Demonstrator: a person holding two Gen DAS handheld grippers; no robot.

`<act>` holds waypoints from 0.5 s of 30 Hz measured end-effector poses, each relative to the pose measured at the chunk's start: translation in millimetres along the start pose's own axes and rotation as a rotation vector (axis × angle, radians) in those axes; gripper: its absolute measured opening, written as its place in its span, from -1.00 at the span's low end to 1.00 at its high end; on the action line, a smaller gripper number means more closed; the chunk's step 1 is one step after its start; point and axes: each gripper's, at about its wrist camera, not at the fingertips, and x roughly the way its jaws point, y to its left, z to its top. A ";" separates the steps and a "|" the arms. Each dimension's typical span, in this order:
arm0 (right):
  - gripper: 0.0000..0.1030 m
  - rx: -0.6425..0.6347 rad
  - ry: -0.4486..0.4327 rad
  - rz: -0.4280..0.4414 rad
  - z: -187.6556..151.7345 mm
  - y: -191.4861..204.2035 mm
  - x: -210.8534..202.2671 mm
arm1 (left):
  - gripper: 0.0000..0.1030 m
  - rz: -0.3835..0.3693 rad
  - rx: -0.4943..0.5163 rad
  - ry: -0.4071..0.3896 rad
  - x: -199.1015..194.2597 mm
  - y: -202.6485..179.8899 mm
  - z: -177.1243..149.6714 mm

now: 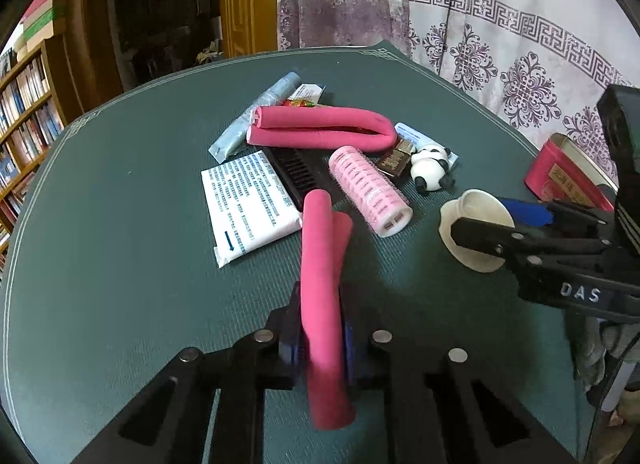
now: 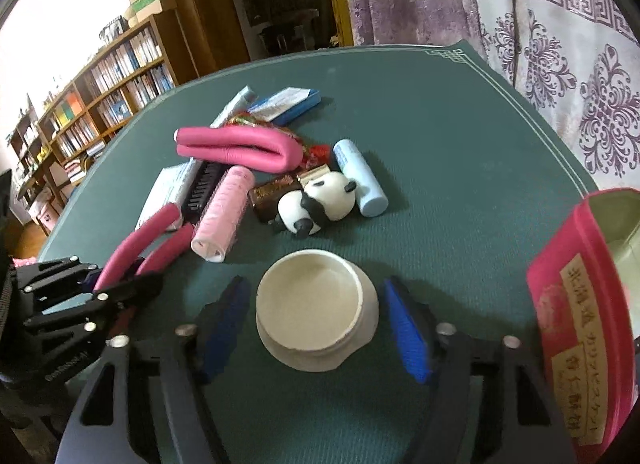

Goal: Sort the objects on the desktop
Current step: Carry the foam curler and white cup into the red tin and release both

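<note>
My left gripper [image 1: 322, 344] is shut on a folded pink foam curler [image 1: 320, 264], which sticks out forward over the green table mat [image 1: 120, 223]. The right wrist view shows the same gripper [image 2: 116, 280] at the left with the foam curler [image 2: 140, 240] in it. My right gripper [image 2: 316, 324] is open and straddles a white round jar [image 2: 316, 304] that stands on the mat; a gap shows between each blue pad [image 2: 408, 332] and the jar. In the left wrist view the jar [image 1: 480, 219] sits between the right gripper's fingers [image 1: 480, 232].
Beyond the jar lies a pile: a second pink foam curler [image 2: 240, 147], pink hair roller [image 2: 222, 211], panda figure [image 2: 320, 199], light blue tube [image 2: 360, 177], black comb [image 2: 202, 183], white tissue pack [image 1: 248, 203]. An open red tin [image 2: 580, 304] stands at the right.
</note>
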 end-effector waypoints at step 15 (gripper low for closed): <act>0.25 0.015 -0.069 0.017 -10.7 -0.4 -37.8 | -0.68 -0.035 -0.020 -0.048 -30.0 -13.8 1.5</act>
